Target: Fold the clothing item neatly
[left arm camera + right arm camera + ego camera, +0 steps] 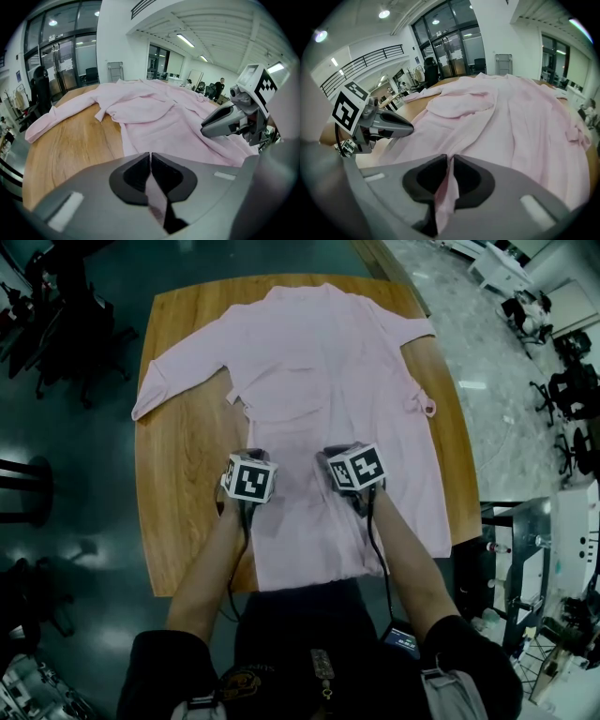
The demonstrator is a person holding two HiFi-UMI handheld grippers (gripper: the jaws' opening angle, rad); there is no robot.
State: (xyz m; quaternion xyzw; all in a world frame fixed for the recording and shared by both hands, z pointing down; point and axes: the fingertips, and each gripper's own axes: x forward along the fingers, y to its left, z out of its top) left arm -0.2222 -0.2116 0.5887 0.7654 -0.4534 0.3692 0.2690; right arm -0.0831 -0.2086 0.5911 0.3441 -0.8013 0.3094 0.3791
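Observation:
A pale pink shirt [337,390] lies spread on the wooden table [183,493], collar at the far end, hem hanging over the near edge. Its left sleeve [173,376] stretches out to the left; the right sleeve [417,395] is folded in. My left gripper [251,457] sits at the shirt's left edge, mid-body, shut on a pinch of pink cloth [154,197]. My right gripper [339,460] is beside it on the shirt's middle, shut on a fold of the cloth [447,192]. The right gripper [225,123] shows in the left gripper view, and the left gripper [382,124] in the right gripper view.
The table stands on a dark floor with office chairs [562,381] at the right and dark stools [28,488] at the left. Bare wood shows left of the shirt [70,140]. The person's arms [206,577] reach over the near edge.

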